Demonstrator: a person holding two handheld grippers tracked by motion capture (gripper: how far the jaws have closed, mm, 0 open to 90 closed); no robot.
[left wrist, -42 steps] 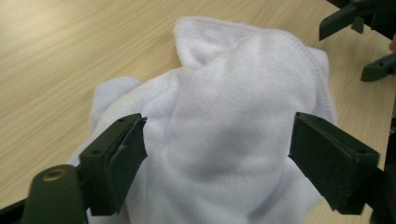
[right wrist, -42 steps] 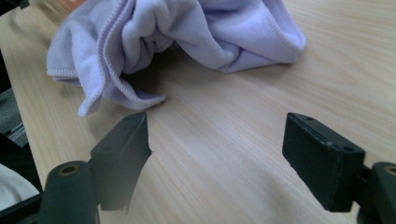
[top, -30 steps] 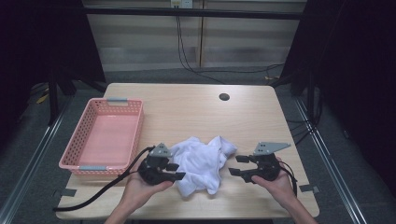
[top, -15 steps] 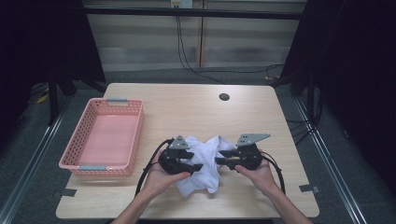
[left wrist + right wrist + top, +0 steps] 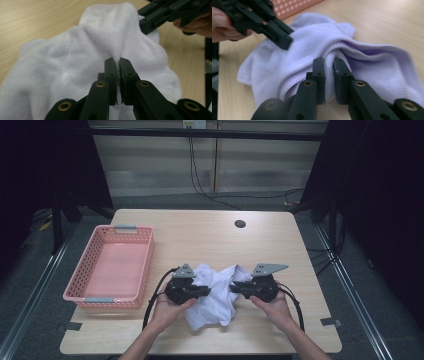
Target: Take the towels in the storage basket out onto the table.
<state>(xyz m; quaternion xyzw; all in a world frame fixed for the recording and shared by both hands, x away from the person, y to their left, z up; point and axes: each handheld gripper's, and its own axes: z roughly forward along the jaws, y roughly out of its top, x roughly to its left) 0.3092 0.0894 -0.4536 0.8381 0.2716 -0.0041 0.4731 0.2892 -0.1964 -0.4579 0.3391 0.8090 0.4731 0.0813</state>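
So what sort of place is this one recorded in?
Probably a lab or data-collection workspace rather than a home: a bare wooden table stands on grey flooring between dark curtains, cables trail down the back wall, and tape marks sit on the tabletop.

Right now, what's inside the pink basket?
Nothing that can be seen: the pink basket shows only its bare pink floor. Its near wall hides a thin strip of that floor. The white towel lies beside it on the table, pinched by both grippers.

Left hand-held gripper (image 5: pixel 118 65) pinches the white towel (image 5: pixel 75 60) (a raised fold).
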